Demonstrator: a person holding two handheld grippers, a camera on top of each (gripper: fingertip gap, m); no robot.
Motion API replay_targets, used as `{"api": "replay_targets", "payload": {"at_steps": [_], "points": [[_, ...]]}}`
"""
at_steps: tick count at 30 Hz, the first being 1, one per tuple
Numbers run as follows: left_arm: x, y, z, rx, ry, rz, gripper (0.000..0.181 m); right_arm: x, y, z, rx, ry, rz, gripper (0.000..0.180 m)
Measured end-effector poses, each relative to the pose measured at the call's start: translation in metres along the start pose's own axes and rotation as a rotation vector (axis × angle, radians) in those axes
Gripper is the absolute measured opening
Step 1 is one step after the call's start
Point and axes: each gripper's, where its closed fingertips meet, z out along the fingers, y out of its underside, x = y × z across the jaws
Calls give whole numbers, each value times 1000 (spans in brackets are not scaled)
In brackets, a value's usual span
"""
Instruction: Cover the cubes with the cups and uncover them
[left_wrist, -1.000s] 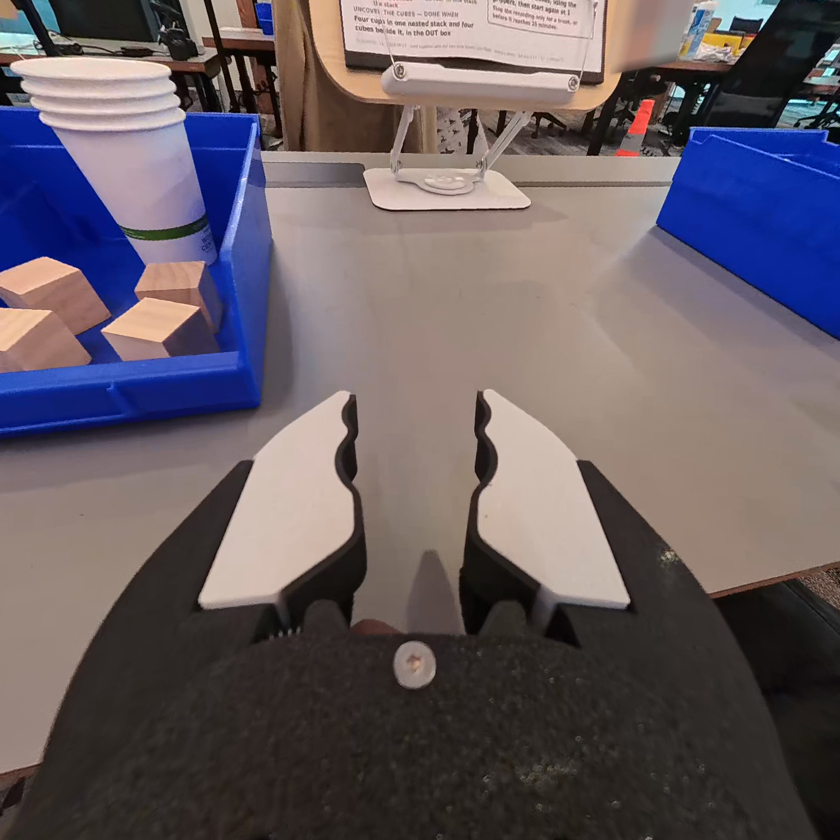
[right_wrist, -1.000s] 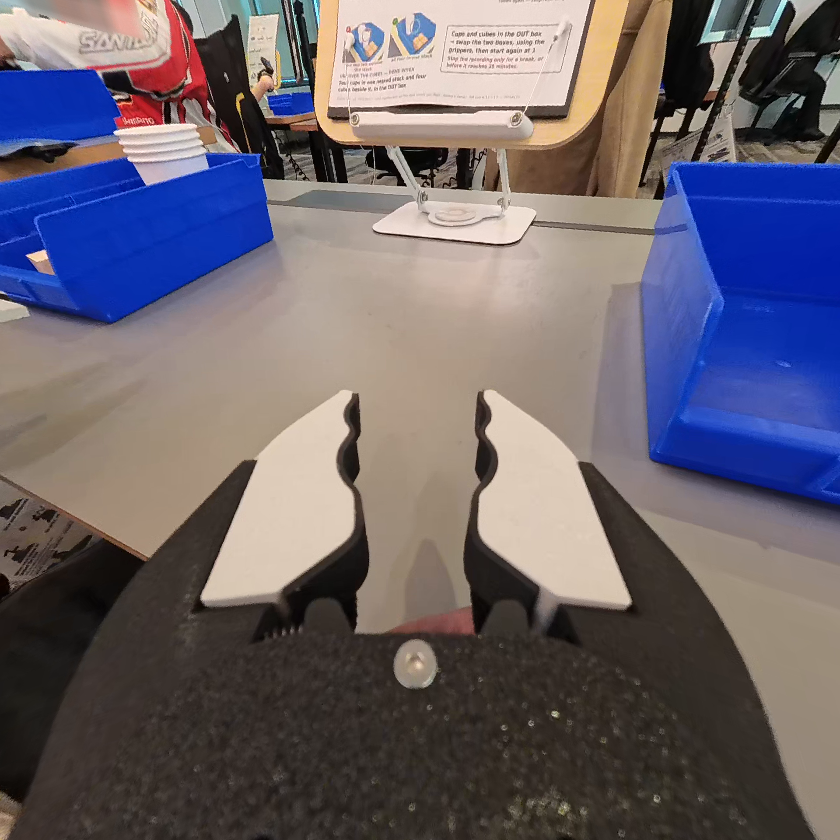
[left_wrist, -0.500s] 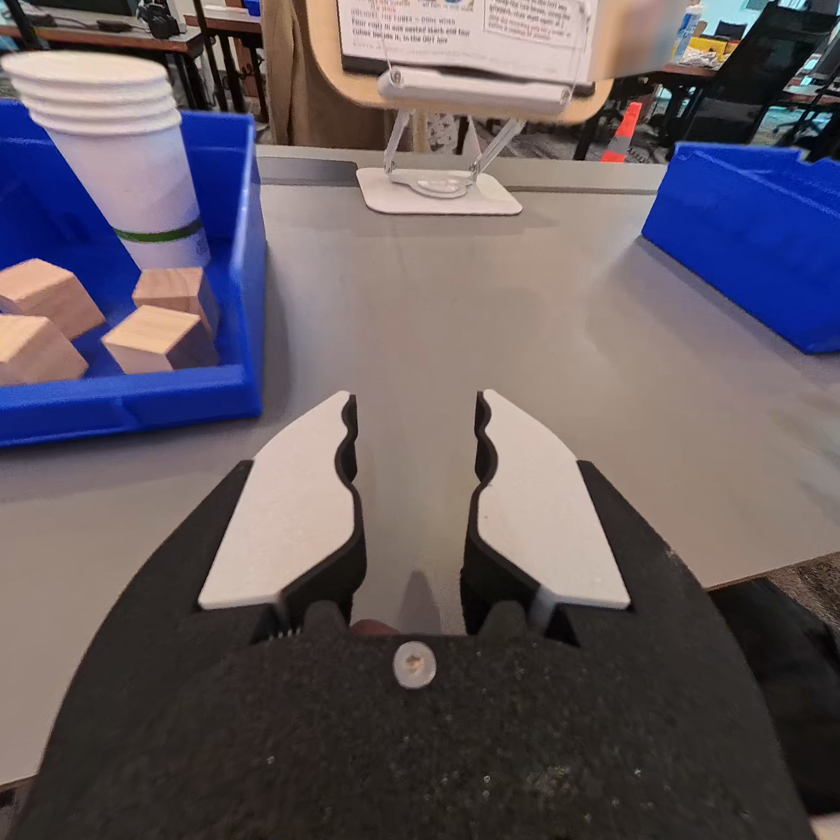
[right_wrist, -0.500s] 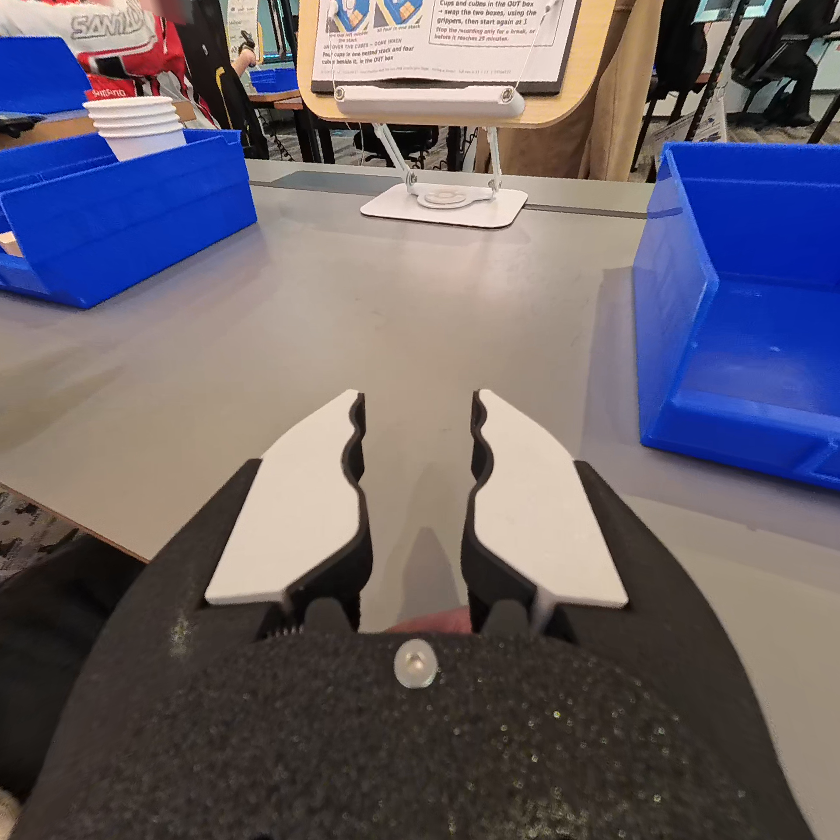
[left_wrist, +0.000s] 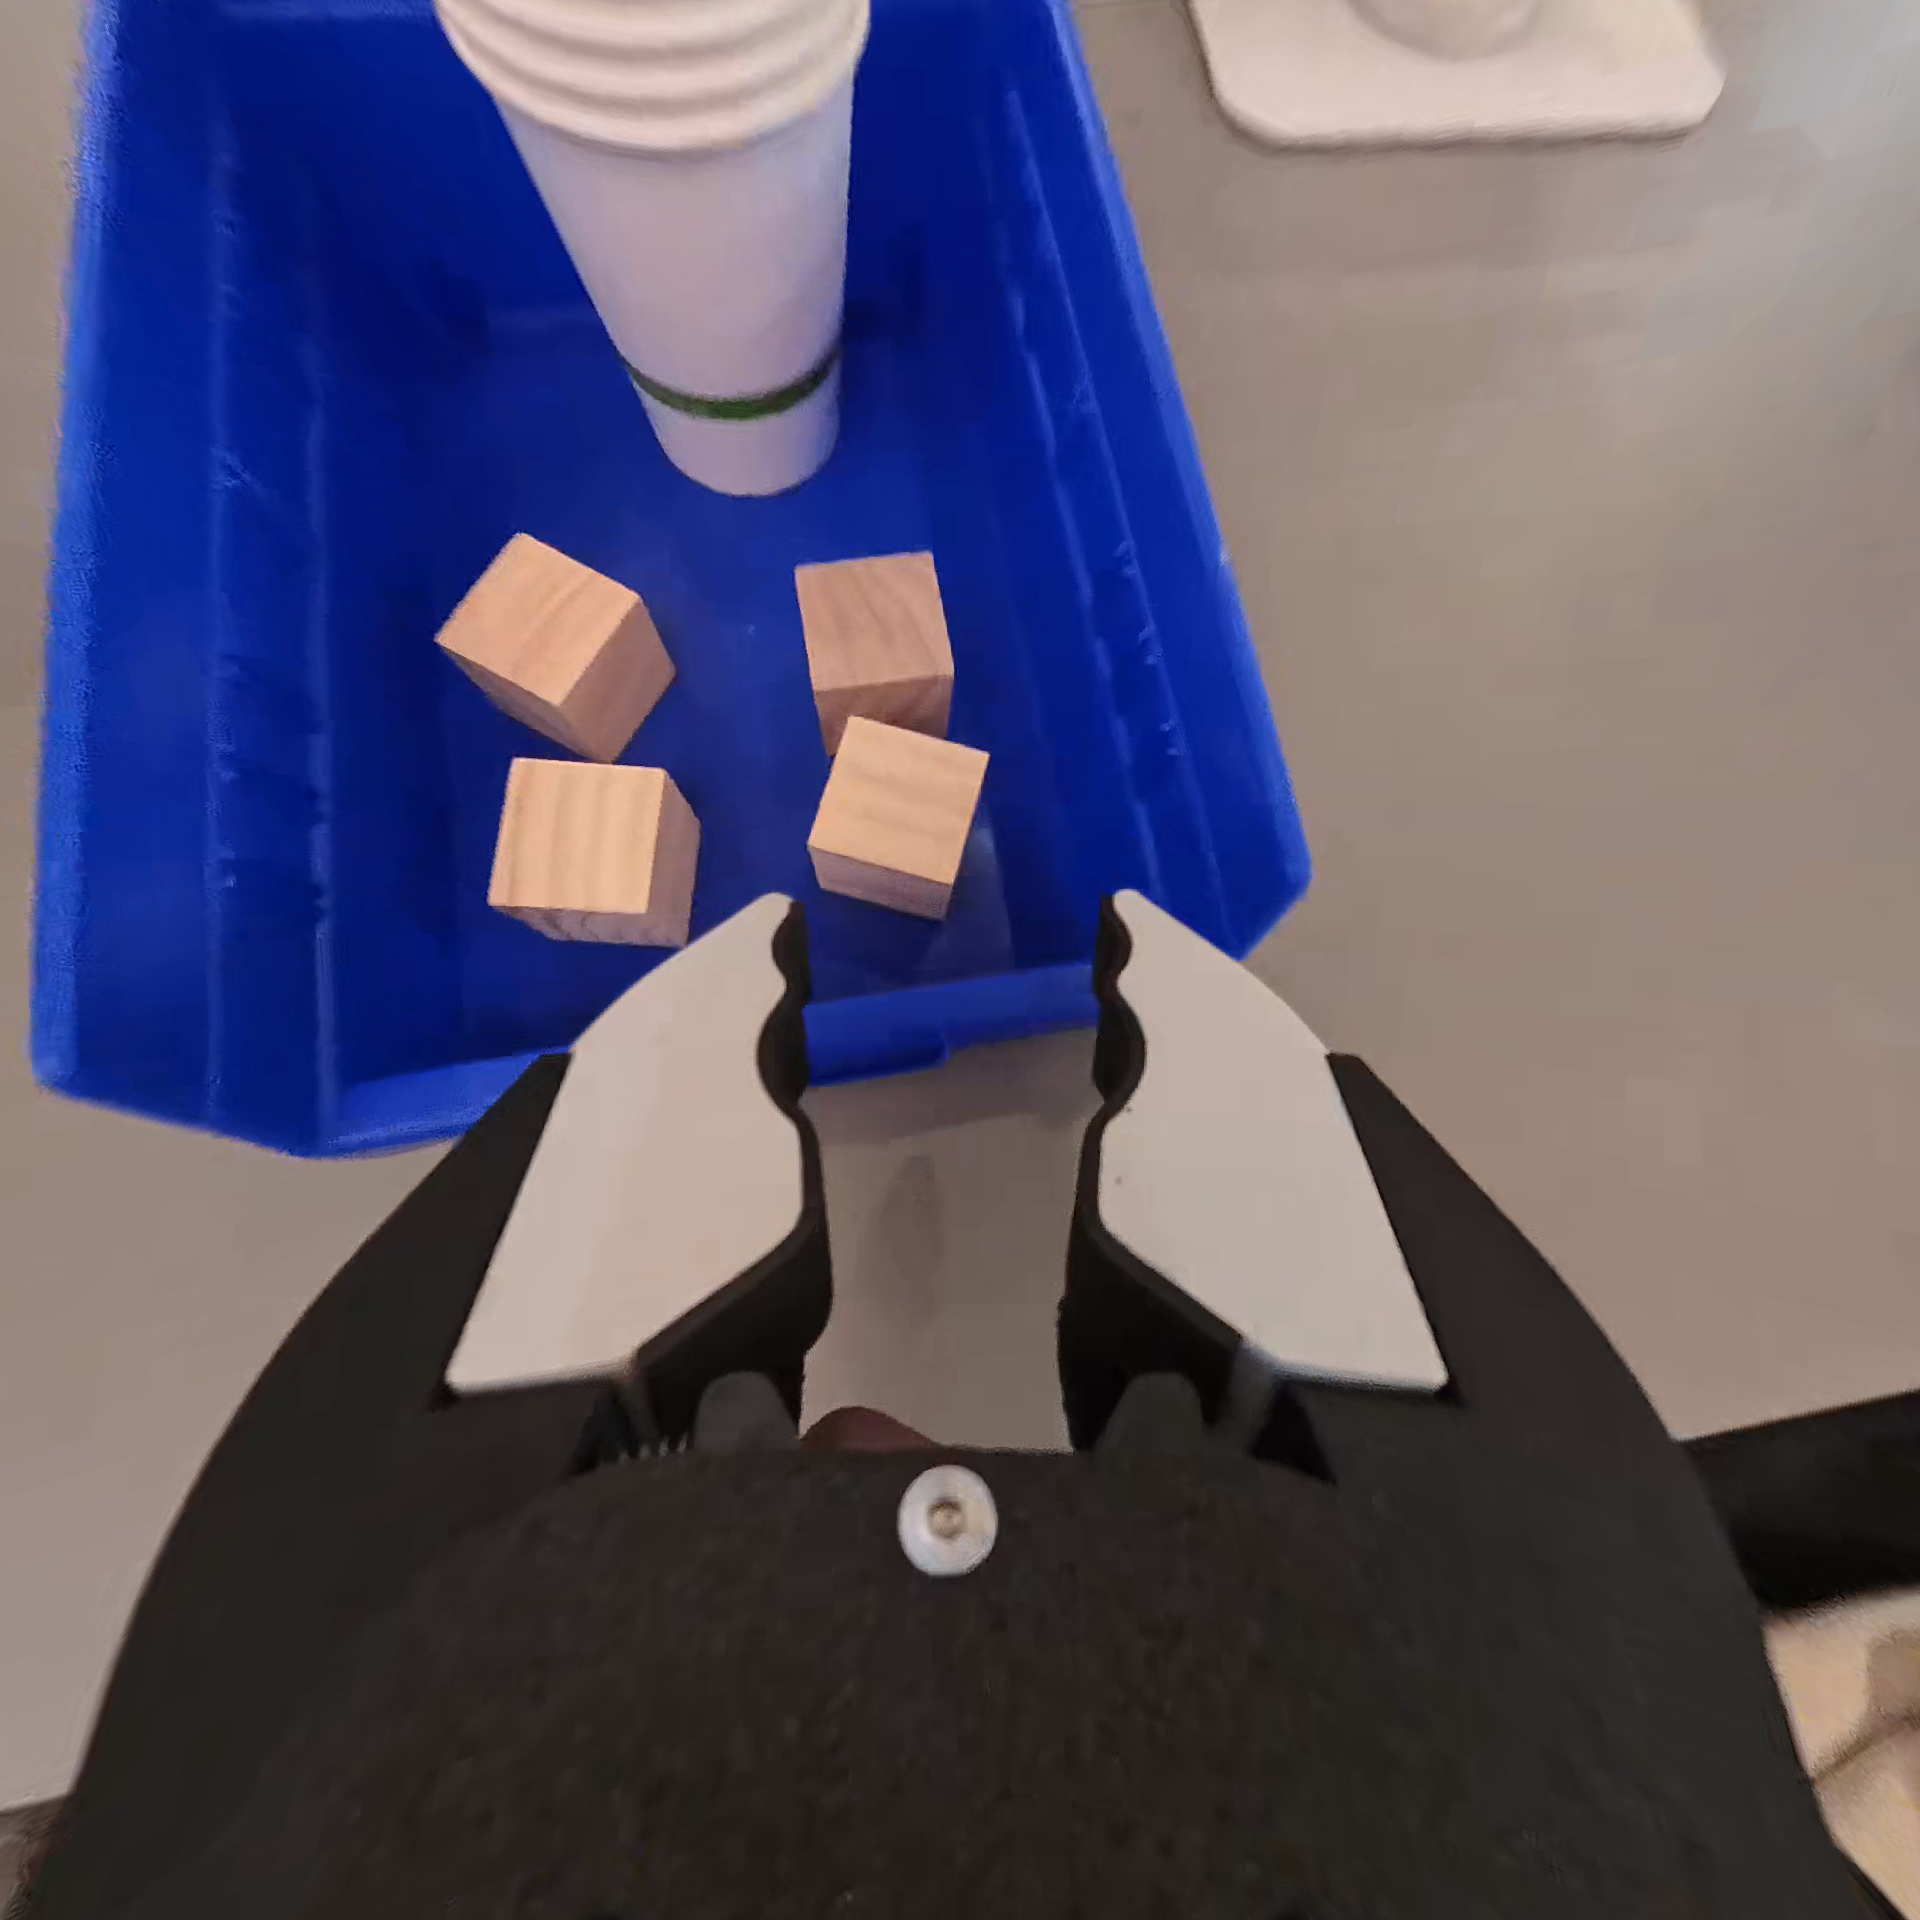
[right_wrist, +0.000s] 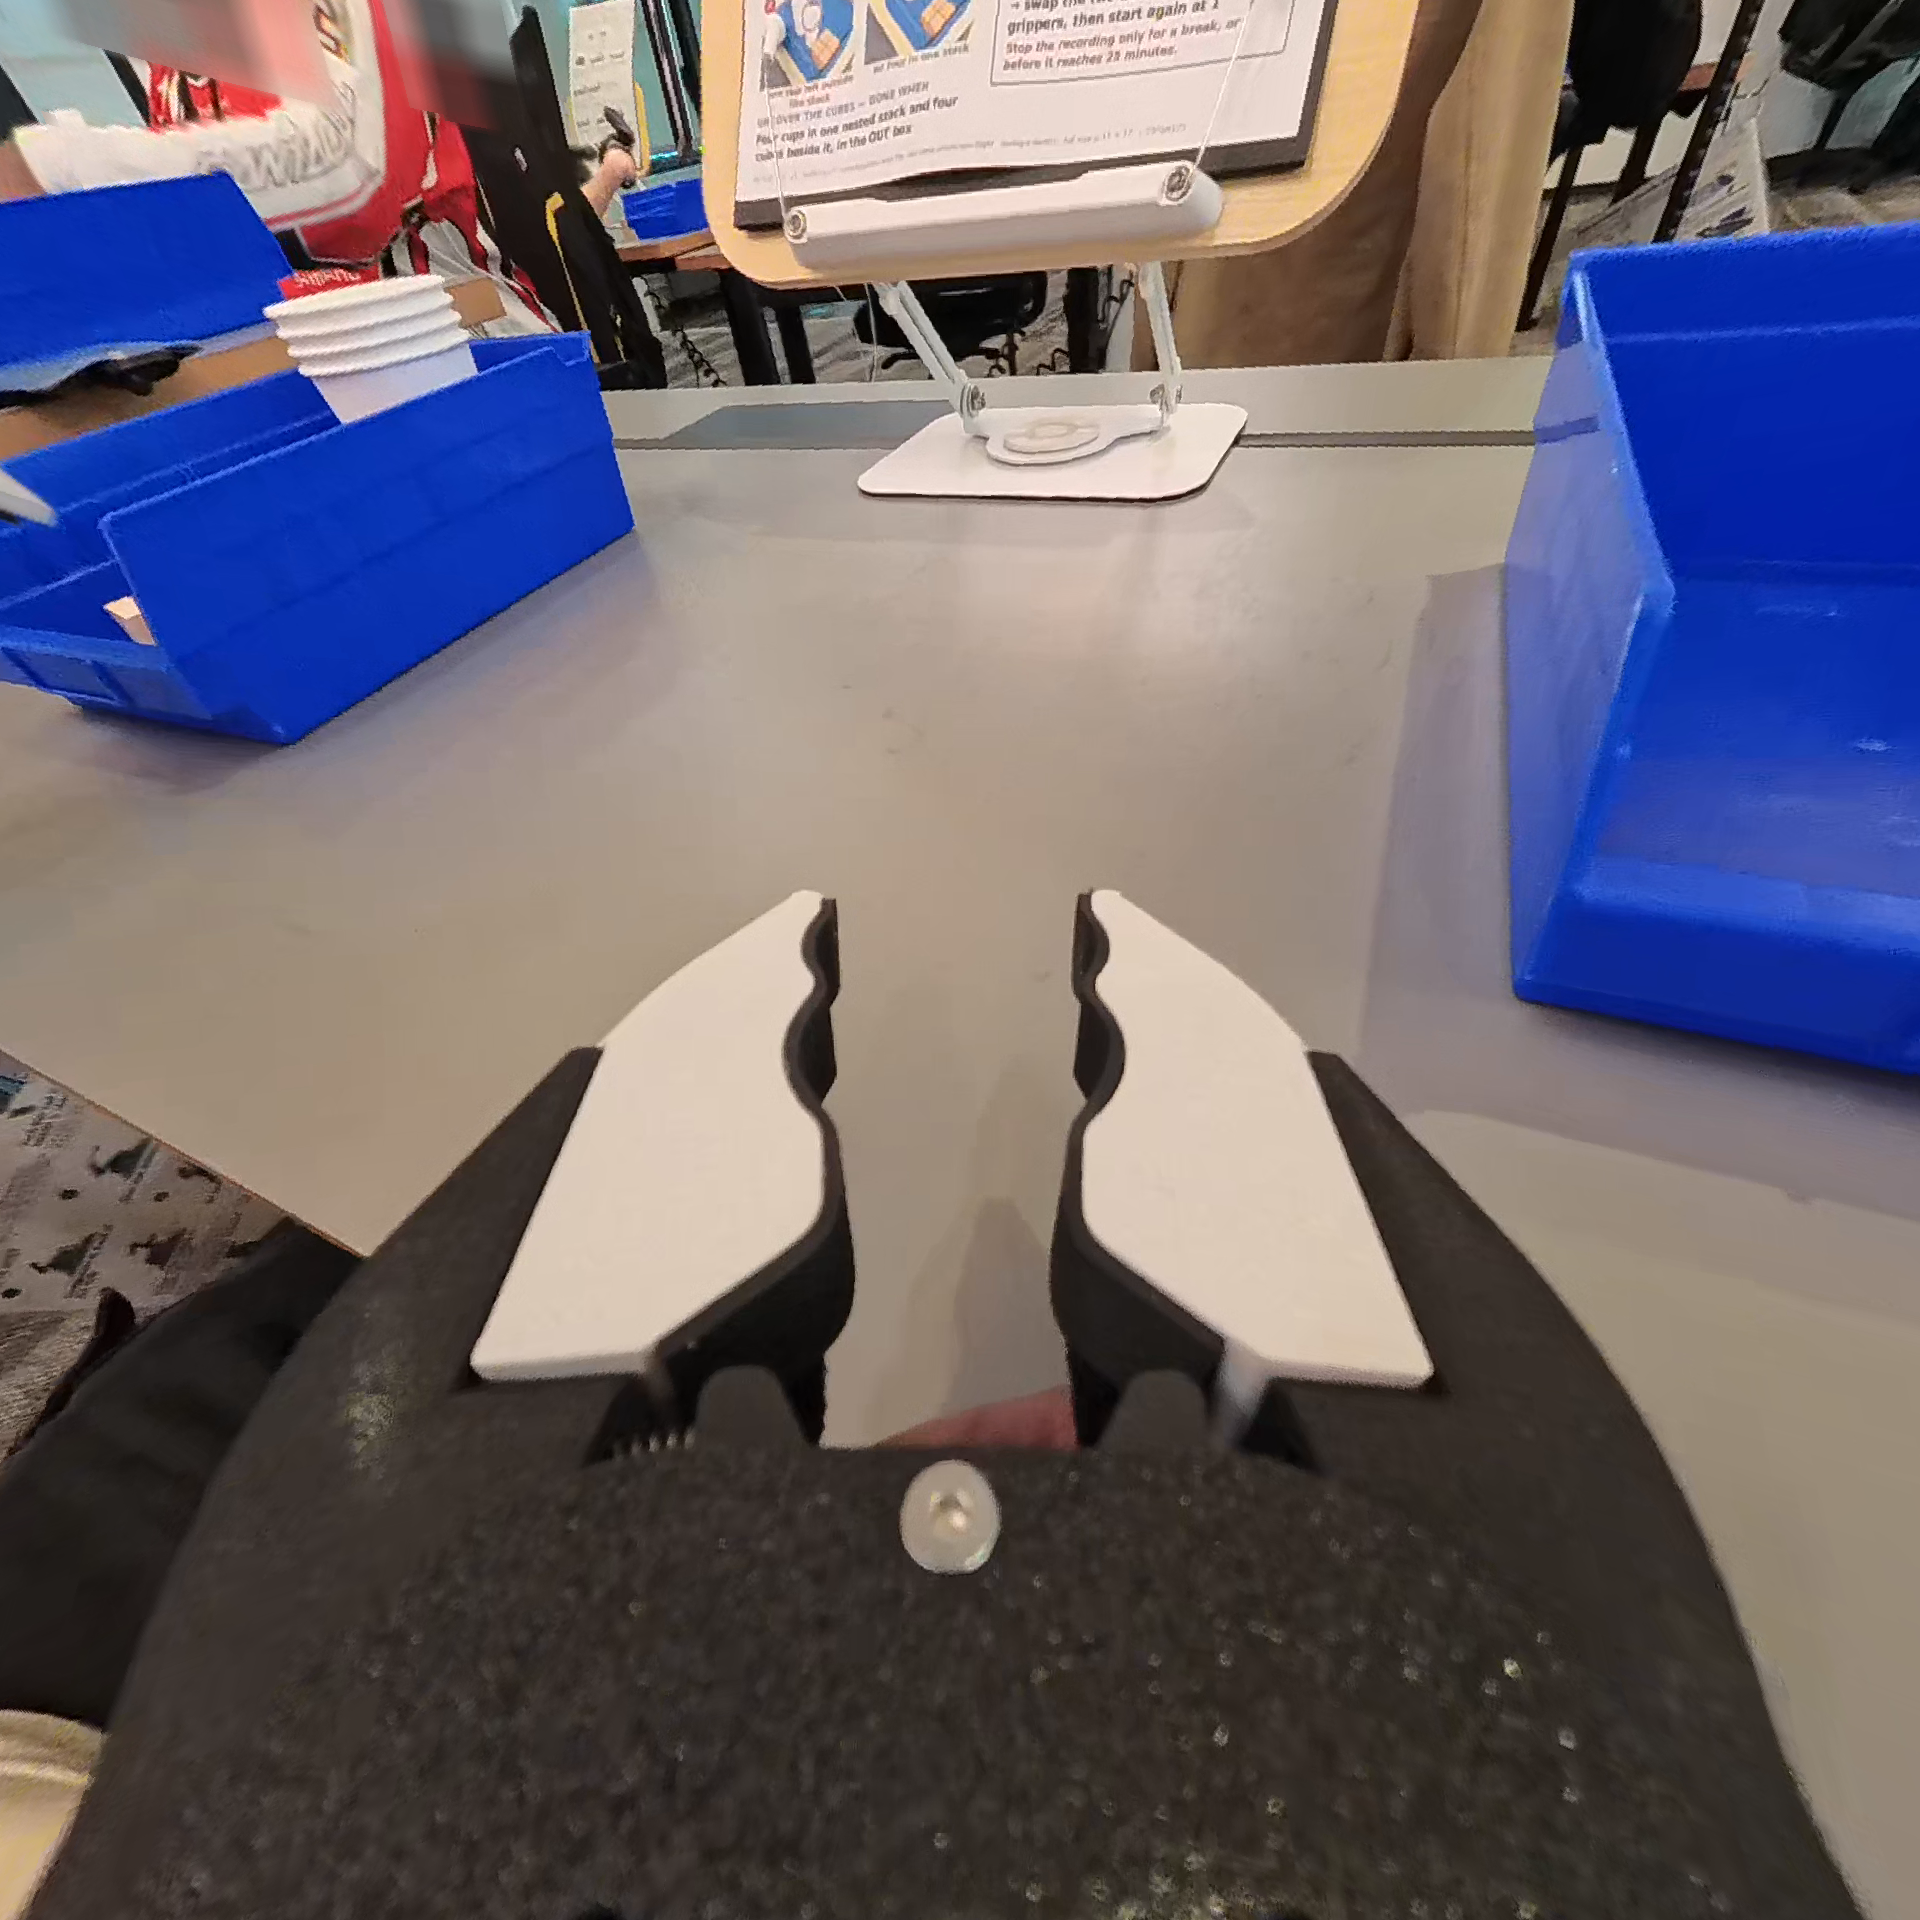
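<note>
Cubes first: four wooden cubes (left_wrist: 899, 831) lie loose on the floor of the blue bin (left_wrist: 1143, 582), with the nested stack of white paper cups (left_wrist: 717, 239) standing upright just behind them; I have my left gripper (left_wrist: 945, 935) hanging over the bin's near wall, jaws parted and empty; my right gripper (right_wrist: 951, 925) sits low over the grey table (right_wrist: 935, 675), jaws likewise apart with nothing between them, near the second blue bin (right_wrist: 1621, 831). I judge the cubes light, hard and square-faced, so I'd pinch across two opposite flat sides; the cups look thin and crushable, so I'd take the top one gently just below its rim.
</note>
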Motion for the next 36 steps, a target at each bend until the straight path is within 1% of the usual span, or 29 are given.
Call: {"api": "replay_targets", "payload": {"at_steps": [4,6,10,12,13,14,17,18,20,22,25,26,28,30,33,35,36], "points": [[-6,1,42,-180,22,62,53,-5,-1,2,-3,-30,29,42],[-10,4,56,-273,44,100,53,-7,0,3,-7,-30,17,42],[-9,18,72,-455,128,188,53,-8,4,6,-24,-35,13,41],[-15,30,80,-540,121,226,52,-8,7,8,-37,-44,24,41],[-12,34,82,-573,158,228,55,-8,9,8,-41,-46,30,41],[-10,33,82,-574,183,209,45,-8,9,9,-44,-48,35,40],[-19,25,80,-536,142,208,45,-7,10,9,-45,-47,40,39],[-17,22,76,-521,159,205,45,-6,10,9,-46,-44,41,39],[-15,10,59,-461,162,210,45,-5,11,9,-47,-44,46,38],[-8,-14,33,-351,135,260,45,-5,11,8,-47,-43,50,38],[46,-51,-16,-154,216,391,45,-5,9,7,-40,-43,46,37],[72,-59,-28,-112,255,445,45,-4,8,7,-38,-41,42,37],[127,-58,-38,-94,337,608,45,-5,7,7,-35,-42,36,37],[173,-43,-29,-142,395,794,45,-5,6,7,-35,-42,29,37],[218,-14,11,-191,444,1101,45,-7,4,6,-29,-48,22,37],[232,7,39,-331,490,1124,45,-9,4,6,-29,-49,13,36],[234,10,54,-355,485,1146,45,-9,5,6,-31,-49,6,36]]}}
